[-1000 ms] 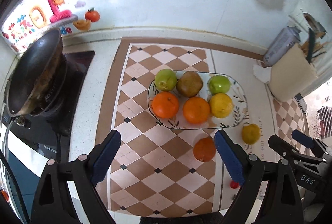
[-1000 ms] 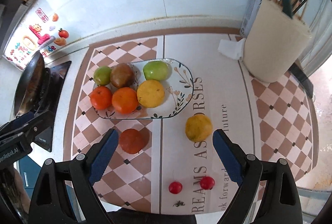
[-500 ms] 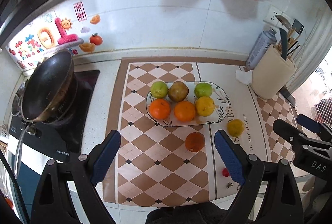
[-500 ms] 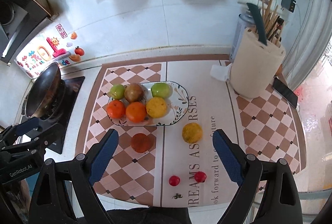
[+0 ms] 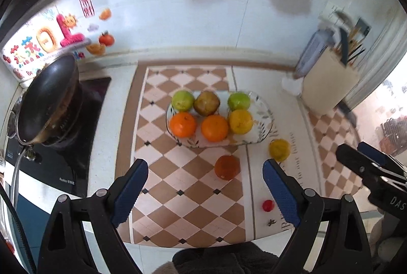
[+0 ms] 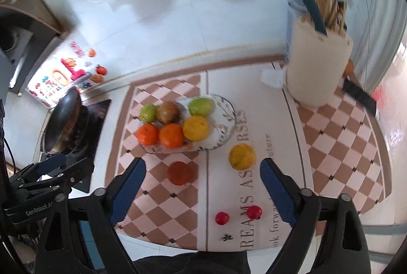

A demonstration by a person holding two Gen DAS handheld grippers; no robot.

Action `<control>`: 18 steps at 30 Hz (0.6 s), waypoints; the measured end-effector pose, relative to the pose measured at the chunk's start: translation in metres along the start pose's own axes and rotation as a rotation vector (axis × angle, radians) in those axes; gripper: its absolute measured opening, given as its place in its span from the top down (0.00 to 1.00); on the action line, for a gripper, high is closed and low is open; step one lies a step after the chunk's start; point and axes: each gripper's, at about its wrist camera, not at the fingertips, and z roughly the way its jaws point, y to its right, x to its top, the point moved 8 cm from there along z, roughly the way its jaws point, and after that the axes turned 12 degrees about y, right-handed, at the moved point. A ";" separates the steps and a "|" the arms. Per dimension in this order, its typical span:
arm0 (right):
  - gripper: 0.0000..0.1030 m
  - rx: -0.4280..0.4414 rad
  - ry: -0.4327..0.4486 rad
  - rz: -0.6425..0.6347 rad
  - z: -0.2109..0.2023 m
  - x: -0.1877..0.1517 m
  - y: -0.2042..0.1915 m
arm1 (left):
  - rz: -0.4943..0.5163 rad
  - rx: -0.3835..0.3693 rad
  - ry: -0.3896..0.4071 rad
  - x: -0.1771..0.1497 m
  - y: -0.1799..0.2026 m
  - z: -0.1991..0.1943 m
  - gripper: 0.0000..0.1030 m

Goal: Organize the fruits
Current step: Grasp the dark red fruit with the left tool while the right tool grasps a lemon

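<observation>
Lying lengthwise left to right on the table's checked mat: glass plate, six fruits in two rows. Loose orange and yellow fruit just beside its near rim. Left gripper wide open, empty; right gripper open, empty, fingers just been closing.

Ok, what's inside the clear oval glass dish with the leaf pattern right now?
The glass dish holds six fruits: two green, one brownish, two orange and one yellow. Its right end is bare. Anything beneath the fruits is hidden.
</observation>
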 end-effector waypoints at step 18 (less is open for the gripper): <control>0.24 -0.028 -0.356 0.129 0.195 -0.071 0.100 | -0.081 -0.042 -0.488 -0.099 0.042 0.199 0.14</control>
